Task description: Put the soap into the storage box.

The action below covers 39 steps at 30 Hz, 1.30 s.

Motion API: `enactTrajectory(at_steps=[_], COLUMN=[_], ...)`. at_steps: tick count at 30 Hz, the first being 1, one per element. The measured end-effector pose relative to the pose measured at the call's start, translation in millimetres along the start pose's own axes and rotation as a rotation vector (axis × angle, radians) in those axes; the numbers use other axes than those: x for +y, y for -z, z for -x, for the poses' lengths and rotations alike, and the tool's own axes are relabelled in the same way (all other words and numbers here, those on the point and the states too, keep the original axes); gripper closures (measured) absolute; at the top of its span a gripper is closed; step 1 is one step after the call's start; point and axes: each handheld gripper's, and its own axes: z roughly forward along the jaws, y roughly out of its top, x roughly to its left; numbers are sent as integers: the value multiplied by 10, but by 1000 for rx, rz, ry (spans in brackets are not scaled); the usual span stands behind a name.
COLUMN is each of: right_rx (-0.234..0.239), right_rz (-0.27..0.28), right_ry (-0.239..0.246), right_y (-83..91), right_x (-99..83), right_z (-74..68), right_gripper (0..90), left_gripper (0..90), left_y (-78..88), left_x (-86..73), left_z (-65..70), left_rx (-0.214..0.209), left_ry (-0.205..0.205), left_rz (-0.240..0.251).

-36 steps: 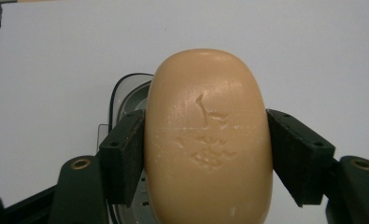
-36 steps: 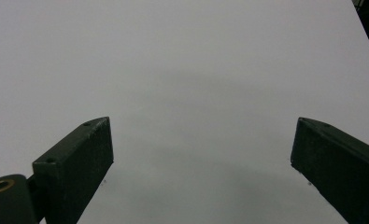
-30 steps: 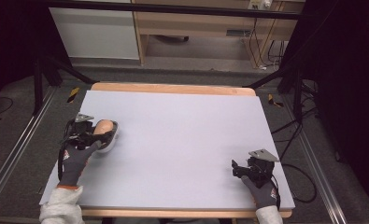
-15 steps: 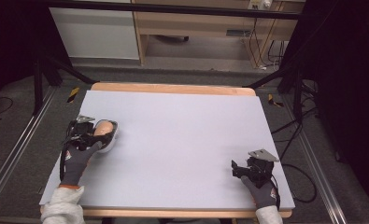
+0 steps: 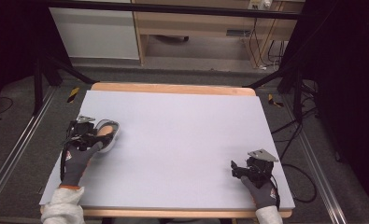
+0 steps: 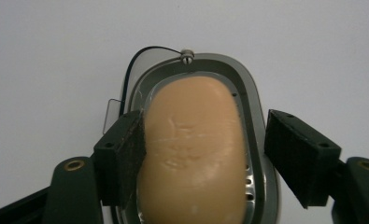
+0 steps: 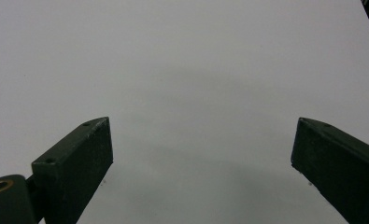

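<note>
Little has shifted since a second ago: our left gripper (image 6: 203,154) has stayed over the soap (image 6: 194,149) in its grey dish (image 6: 254,116) near the table's (image 5: 182,140) left edge, fingers apart, the left pad touching the bar and the right one clear. Our right gripper (image 7: 201,163) rests wide open on bare table. We judge the soap stiff but slippery, best pinched across its narrow middle; the dish looks light and may slide.
</note>
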Motion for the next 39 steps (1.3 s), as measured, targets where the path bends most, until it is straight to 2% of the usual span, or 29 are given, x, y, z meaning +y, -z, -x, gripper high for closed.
enactTrajectory(at_steps=[8,13,17,23,24,28,39], right_rx=[-1,-3,-6,-10,-10,-10,-21], right_rz=[1,6,7,9,9,7,-5], right_ry=[1,-1,-4,-16,-18,-22,-16], right_y=[2,11,16,22,23,24,13], right_x=[1,3,7,8,8,5,-21], right_z=[0,3,4,16,17,21,40], right_gripper=[58,58,58,56,56,55,54], left_gripper=[295,304,311,322,324,325,313], left_y=[54,148,217,278,296,316,227], left_x=[7,35,38,7,-15,-63,-349], left_z=[-25,26,80,219,295,419,758], left_rx=[-19,-33,-63,-104,-123,-138,-159], left_ry=[14,3,0,-26,-38,-68,-141], left_rz=[21,65,96,124,132,138,94])
